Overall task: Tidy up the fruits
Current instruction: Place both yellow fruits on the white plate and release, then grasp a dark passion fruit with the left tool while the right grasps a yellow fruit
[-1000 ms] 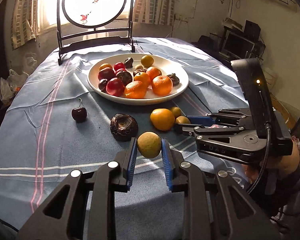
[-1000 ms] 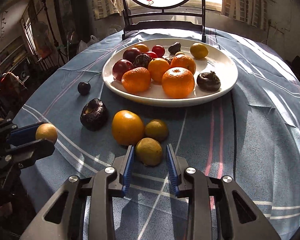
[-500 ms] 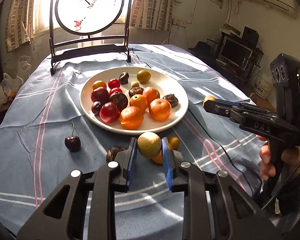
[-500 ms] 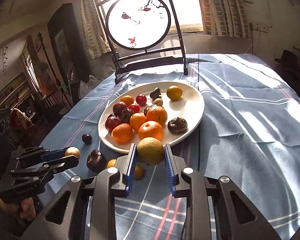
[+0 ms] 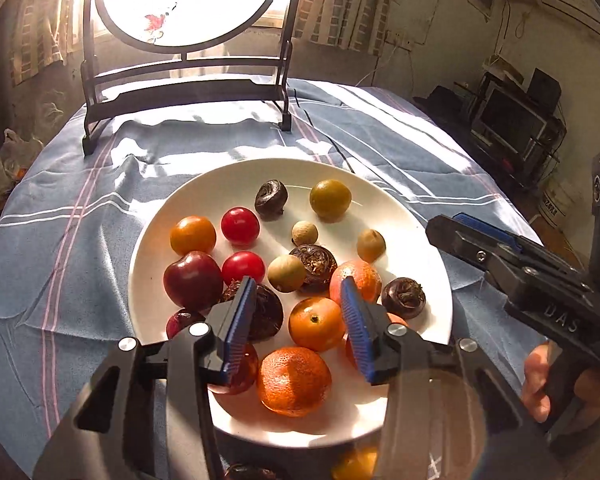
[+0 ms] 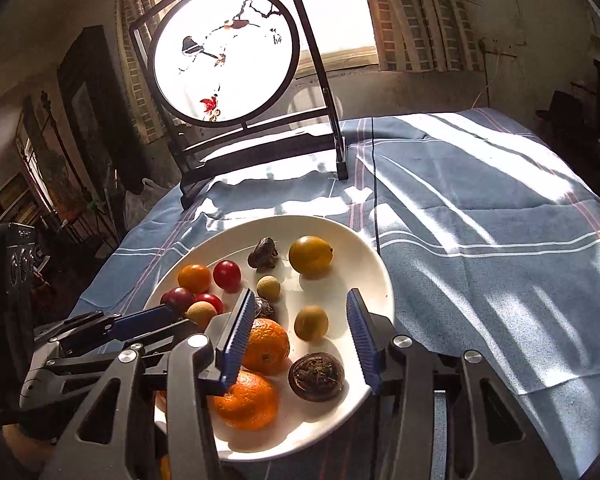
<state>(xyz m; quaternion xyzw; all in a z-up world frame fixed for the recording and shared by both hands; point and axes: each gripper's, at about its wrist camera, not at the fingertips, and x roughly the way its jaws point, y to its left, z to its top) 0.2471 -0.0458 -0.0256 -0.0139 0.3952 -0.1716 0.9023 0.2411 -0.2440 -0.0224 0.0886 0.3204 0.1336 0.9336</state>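
**Both grippers opening above the fruit plate**

The fruits are gathered on a white plate (image 5: 428,240) near the middle of the desk, which is covered by a blue striped cloth (image 5: 80,240). On the plate lie several mandarins (image 5: 294,380), red cherry tomatoes (image 5: 240,225), a dark red plum (image 5: 192,280), a green-yellow round fruit (image 5: 330,198) at the far side, dark wrinkled fruits (image 5: 271,199), and small tan longan-like fruits (image 5: 286,273), loosely spread rather than sorted by kind. A further orange fruit (image 5: 354,464) is glimpsed off the plate at its near edge, so the gathering is judged not yet complete.

The left gripper (image 5: 298,320) is held over the near half of the plate; its jaws are opening, and nothing is pressed between the blue pads. The tan fruit lying just beyond them is judged likely to be what was let go there. The right gripper (image 6: 300,340) is poised over the plate's right half, its jaws likewise opening with nothing gripped; a small tan fruit (image 6: 311,323) rests on the plate between them. Both are angled downward, presumably so that fruit drops onto the plate without rolling off.

Behind the plate a round painted screen (image 6: 224,56) stands upright in a dark frame.
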